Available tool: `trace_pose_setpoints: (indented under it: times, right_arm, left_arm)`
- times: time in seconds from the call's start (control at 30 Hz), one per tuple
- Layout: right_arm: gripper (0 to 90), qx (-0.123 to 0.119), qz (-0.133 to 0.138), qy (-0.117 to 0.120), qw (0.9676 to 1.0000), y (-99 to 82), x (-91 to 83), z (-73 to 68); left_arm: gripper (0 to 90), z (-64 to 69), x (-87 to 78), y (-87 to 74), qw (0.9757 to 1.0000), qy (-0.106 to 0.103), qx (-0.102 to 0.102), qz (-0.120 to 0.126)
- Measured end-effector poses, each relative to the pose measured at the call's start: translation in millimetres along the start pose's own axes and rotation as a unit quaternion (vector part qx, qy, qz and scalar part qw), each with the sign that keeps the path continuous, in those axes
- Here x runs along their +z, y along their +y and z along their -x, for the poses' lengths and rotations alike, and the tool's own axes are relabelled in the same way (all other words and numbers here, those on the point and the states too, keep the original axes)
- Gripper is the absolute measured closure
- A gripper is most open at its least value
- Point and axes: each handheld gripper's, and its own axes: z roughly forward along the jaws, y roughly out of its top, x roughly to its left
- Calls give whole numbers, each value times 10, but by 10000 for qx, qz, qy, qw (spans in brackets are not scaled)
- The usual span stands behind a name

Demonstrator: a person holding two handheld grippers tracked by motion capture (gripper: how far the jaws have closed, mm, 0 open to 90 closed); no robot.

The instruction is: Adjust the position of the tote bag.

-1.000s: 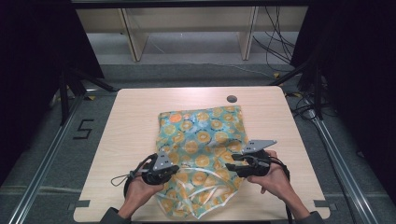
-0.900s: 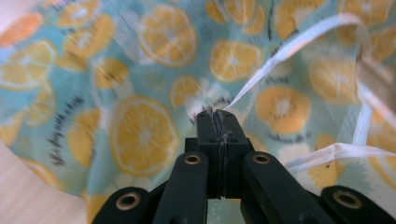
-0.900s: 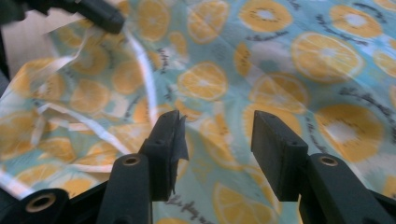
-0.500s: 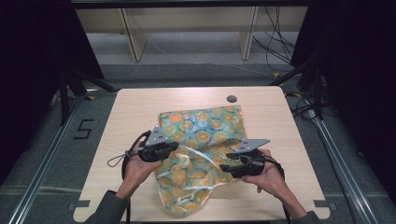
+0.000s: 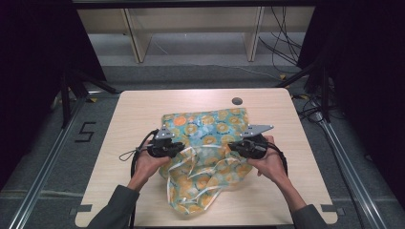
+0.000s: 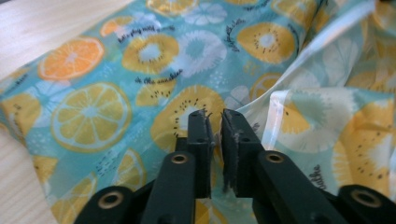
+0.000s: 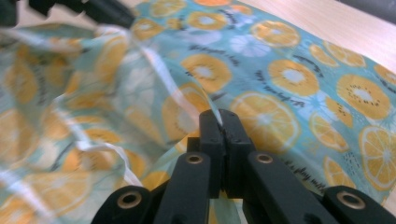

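**Fruit-print cloth pinched at the right, let go at the left**

The cloth (image 5: 210, 152), teal with orange and kiwi slices, lies across the middle of the table (image 5: 133, 119). Its far part, toward 12 o'clock, rests flat; its near part, toward 6 o'clock, is bunched and folded, with a pale hem (image 5: 191, 157) curling through the folds.

The right gripper (image 7: 223, 122) sits at the cloth's 3 o'clock edge. Its jaws have just been closing and are now pressed together on a fold of the cloth, which rises from between the tips toward 11 o'clock in the right gripper view. In the high view this gripper (image 5: 241, 147) points in toward the cloth's centre.

The left gripper (image 6: 214, 122) sits at the cloth's 9 o'clock edge. Its jaws have just been opening and stand with a narrow gap; the cloth lies just beyond and under the tips, and whether any fabric is in the gap cannot be told. In the high view it (image 5: 177, 147) faces the right gripper across the bunched cloth.

A dark round hole (image 5: 237, 101) marks the table at 1 o'clock from the cloth.
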Motion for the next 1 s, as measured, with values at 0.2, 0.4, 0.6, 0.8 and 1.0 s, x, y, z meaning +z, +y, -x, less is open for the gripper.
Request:
trace_pose_setpoints:
  times: [0.2,0.4,0.6,0.8,1.0]
  right_arm:
    - [897,107,-70,-216,9997,-57,228,122]
    - [897,138,-267,-229,9993,-41,218,200]
    - [896,229,-313,-209,9990,-49,227,235]
    - [853,236,-345,-107,9991,-40,234,231]
    - [693,70,-43,118,9999,178,-21,88]
  left_arm:
    - [537,161,-398,164,9998,-19,43,216]
    - [370,697,-736,186,9990,-226,388,25]
    - [303,923,-453,-122,9906,380,1041,-799]
    - [705,658,-190,-110,9718,1155,1744,-1090]
    - [856,427,-293,86,9859,917,1268,-586]
